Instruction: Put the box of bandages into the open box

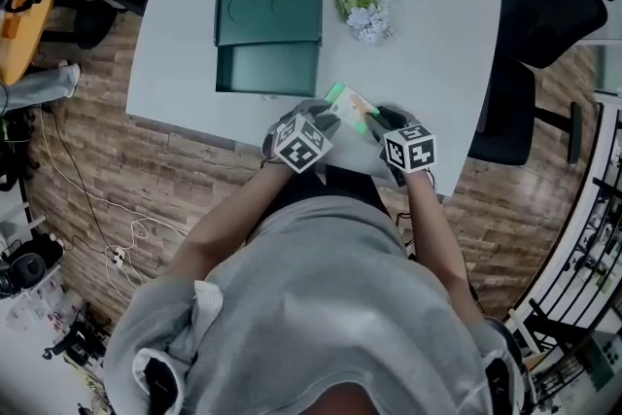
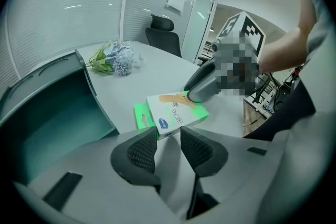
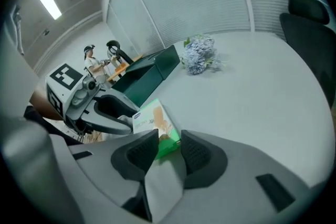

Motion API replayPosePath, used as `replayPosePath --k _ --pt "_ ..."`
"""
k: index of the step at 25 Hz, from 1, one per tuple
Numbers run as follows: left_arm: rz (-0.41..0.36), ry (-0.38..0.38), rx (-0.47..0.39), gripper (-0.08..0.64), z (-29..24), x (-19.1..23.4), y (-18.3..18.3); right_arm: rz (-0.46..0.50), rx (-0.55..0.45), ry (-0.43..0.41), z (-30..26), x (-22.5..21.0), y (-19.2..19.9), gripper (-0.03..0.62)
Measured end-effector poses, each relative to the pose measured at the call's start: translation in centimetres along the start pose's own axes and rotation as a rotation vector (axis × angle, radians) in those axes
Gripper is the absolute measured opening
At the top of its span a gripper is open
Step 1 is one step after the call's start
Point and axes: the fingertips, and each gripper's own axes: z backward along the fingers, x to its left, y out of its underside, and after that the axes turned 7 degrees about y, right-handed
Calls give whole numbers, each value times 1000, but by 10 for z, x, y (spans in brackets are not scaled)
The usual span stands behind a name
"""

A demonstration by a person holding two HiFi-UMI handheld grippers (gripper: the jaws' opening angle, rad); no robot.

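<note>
The box of bandages (image 1: 350,107), white and green, is held up between my two grippers near the table's front edge. My left gripper (image 1: 326,114) is shut on its white end (image 2: 176,113), which sits between the dark pads. My right gripper (image 1: 381,120) is shut on its green end (image 3: 157,131). The open box (image 1: 268,68) is dark teal and stands just behind and to the left, its lid (image 1: 269,13) folded back flat. Its inside (image 2: 47,118) looks bare.
A small bunch of pale flowers (image 1: 366,10) lies to the right of the teal lid. The white table (image 1: 437,63) ends just under my hands. Black office chairs (image 1: 554,5) stand off the right side.
</note>
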Motion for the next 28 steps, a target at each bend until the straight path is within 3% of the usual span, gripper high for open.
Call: replayPosePath --k 6,11,18,28 --pt "8 -3 -85 137 14 -9 -19 -133 -83 -2 19 -8 -12 130" --pt "5 -25 -184 135 37 -4 -47 -144 -183 8 43 -7 -47 123" --pt "14 -142 -300 135 94 25 -70 -59 -299 -44 54 22 -118 112" --pt "207 -320 -290 132 164 99 -5 142 -243 -191 -30 111 -179 112"
